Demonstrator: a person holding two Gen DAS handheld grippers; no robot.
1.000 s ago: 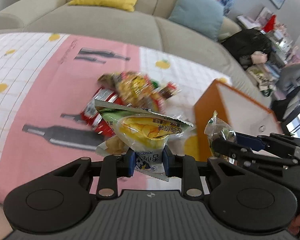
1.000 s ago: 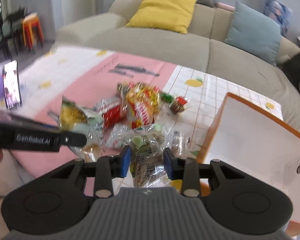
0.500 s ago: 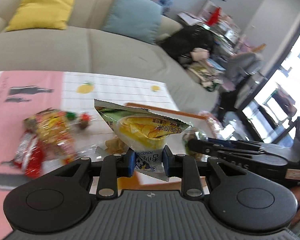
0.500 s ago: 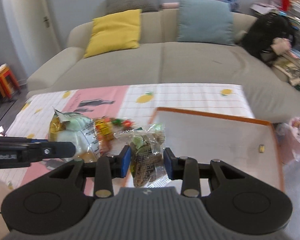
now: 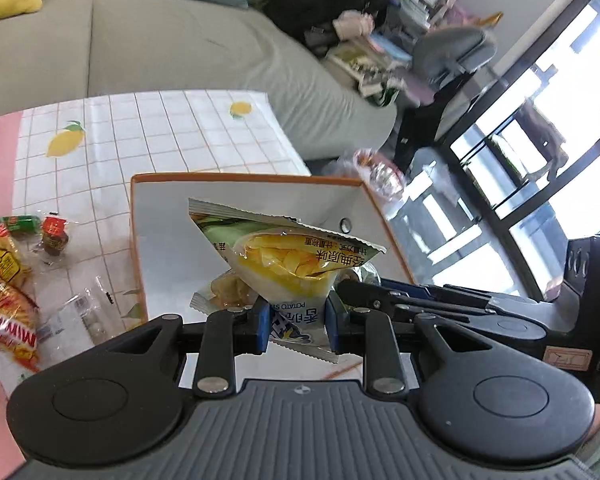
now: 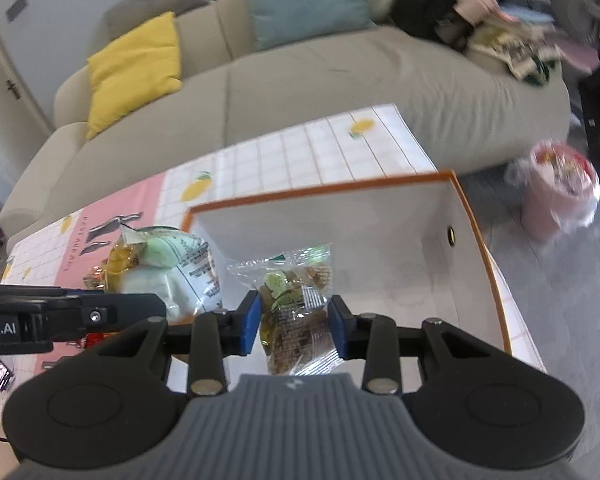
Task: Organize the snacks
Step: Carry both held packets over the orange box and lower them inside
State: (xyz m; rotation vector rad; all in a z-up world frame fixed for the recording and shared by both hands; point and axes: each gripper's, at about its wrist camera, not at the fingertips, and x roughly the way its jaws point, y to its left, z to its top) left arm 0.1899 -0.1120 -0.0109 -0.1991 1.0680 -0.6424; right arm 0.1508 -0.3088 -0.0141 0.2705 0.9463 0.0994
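My left gripper (image 5: 298, 322) is shut on a green, yellow and white potato chip bag (image 5: 288, 260), which stands upright above the white box with an orange rim (image 5: 244, 178). My right gripper (image 6: 294, 326) is shut on a clear packet of brown and green snacks (image 6: 296, 300), held over the same box (image 6: 384, 236). The two grippers hang side by side; the chip bag (image 6: 168, 272) shows at the left of the right wrist view. Loose snack packets (image 5: 4, 280) lie on the tablecloth left of the box.
The box stands at the right end of a table with a pink and white lemon-print cloth (image 5: 148, 136). A grey sofa (image 6: 320, 76) with yellow and blue cushions runs behind. A pink bin (image 6: 556, 192) stands on the floor right of the table.
Both grippers have swung to the right, away from the snack pile, and now hang over the box, each still holding its packet.
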